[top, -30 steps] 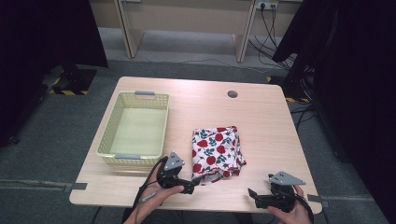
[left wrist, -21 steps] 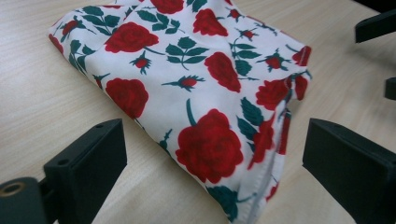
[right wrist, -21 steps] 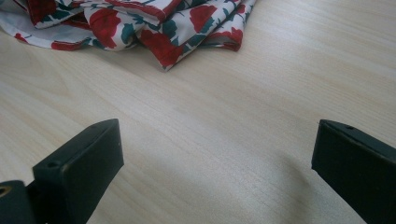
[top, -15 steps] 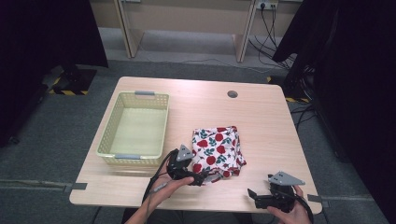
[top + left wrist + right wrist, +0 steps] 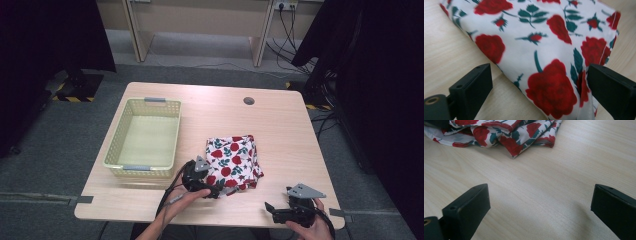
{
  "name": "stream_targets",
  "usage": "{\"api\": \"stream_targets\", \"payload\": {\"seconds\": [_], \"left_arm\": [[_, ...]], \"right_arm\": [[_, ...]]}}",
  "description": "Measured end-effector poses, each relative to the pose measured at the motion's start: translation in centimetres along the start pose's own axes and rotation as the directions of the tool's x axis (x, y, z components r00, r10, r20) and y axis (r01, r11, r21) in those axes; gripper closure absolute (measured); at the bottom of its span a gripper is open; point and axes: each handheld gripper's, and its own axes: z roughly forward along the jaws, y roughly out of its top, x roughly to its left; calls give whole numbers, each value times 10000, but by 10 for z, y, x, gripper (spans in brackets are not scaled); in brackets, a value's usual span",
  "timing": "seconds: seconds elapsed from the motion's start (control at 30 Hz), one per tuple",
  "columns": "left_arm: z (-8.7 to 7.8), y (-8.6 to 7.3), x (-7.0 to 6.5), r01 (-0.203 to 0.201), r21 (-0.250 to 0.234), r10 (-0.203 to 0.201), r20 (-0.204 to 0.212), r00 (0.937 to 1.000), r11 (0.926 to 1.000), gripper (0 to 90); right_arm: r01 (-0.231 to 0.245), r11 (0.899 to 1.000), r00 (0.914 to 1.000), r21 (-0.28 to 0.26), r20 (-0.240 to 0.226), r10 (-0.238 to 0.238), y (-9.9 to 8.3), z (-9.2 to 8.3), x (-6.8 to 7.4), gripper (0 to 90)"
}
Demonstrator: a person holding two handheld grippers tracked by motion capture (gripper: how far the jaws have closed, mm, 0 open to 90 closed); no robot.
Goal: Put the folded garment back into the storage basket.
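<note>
A folded white cloth with red roses and green leaves (image 5: pixel 233 156) lies on the wooden table, right of the basket. My left gripper (image 5: pixel 222 190) is at the cloth's near left corner, open, its jaws straddling the cloth (image 5: pixel 549 57) in the left gripper view. My right gripper (image 5: pixel 270 209) is open near the table's front right edge, apart from the cloth (image 5: pixel 509 132), with bare table between its jaws.
A pale yellow plastic basket (image 5: pixel 120 163) stands empty on the left half of the table. A round cable hole (image 5: pixel 248 100) sits near the far edge. Dark curtains and cables surround the table beyond its edges.
My left gripper has moved right and forward from the table's front onto the cloth's near corner. The right gripper has stayed in place.
</note>
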Motion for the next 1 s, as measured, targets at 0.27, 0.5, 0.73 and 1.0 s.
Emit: {"api": "stream_targets", "payload": {"seconds": [0.27,0.5,0.73,1.0], "left_arm": [[-1,-1,-2,-851,-230,839,-490,9953,9961,445],[-2,-2,-6,-1041,-253,1033,-308,9942,9942,648],[-12,-9,-9,-1161,-127,1159,-156,9931,9932,662],[-21,-19,-10,-1175,-200,1174,-77,9931,9929,654]], "right_arm": [[-2,10000,9999,-82,124,3,5,0,-5,28],[122,9997,9997,-223,219,-117,16,1,-10,32],[39,9981,10000,-614,76,-35,56,13,-24,33],[4,9969,9998,-789,-180,-18,89,42,-24,26]]}}
